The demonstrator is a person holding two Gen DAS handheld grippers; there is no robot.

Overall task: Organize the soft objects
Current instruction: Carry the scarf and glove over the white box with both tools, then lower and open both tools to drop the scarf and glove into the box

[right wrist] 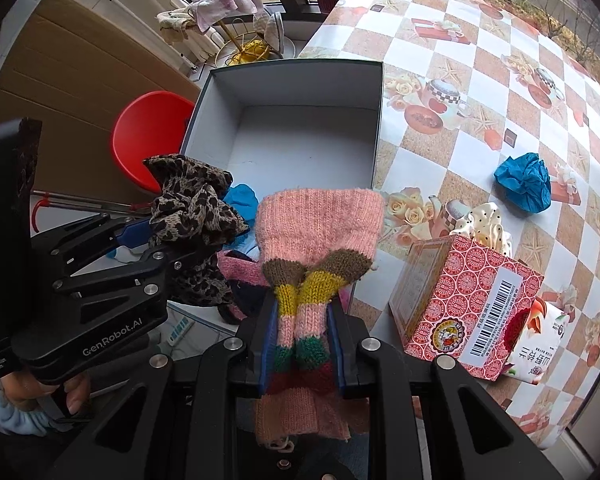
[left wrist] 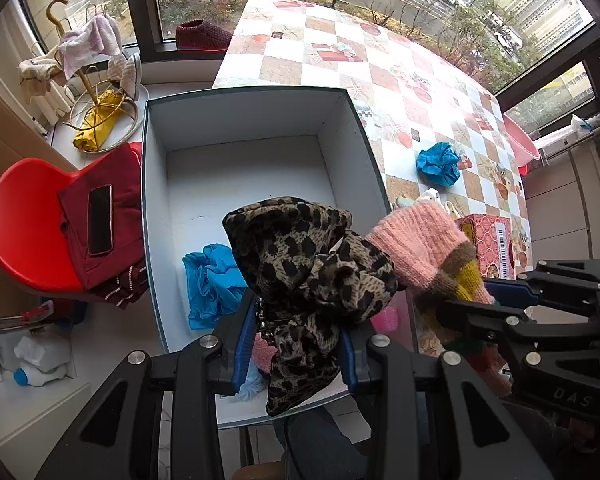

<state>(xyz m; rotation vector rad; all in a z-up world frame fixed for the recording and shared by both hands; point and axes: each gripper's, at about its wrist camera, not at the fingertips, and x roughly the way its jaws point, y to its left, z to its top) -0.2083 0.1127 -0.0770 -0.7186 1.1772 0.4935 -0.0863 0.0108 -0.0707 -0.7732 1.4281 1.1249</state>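
Note:
My left gripper [left wrist: 296,344] is shut on a leopard-print scrunchie [left wrist: 308,264], held above the near end of an open grey box [left wrist: 156,152]. My right gripper [right wrist: 302,332] is shut on a pink knitted glove [right wrist: 320,224] with striped fingers, just right of the box's near corner. In the left wrist view that glove [left wrist: 420,240] and the right gripper [left wrist: 512,300] show beside the scrunchie. In the right wrist view the left gripper [right wrist: 140,240] and the scrunchie [right wrist: 192,204] appear on the left. A blue cloth [left wrist: 212,280] and pink knitwear [right wrist: 240,272] lie inside the box.
A crumpled blue cloth [right wrist: 524,182] lies on the checked tablecloth [right wrist: 440,32]. A red patterned carton [right wrist: 468,304] and a white spotted fabric [right wrist: 484,220] sit near the right gripper. A red chair [left wrist: 24,224] with a phone [left wrist: 99,220] stands left of the box.

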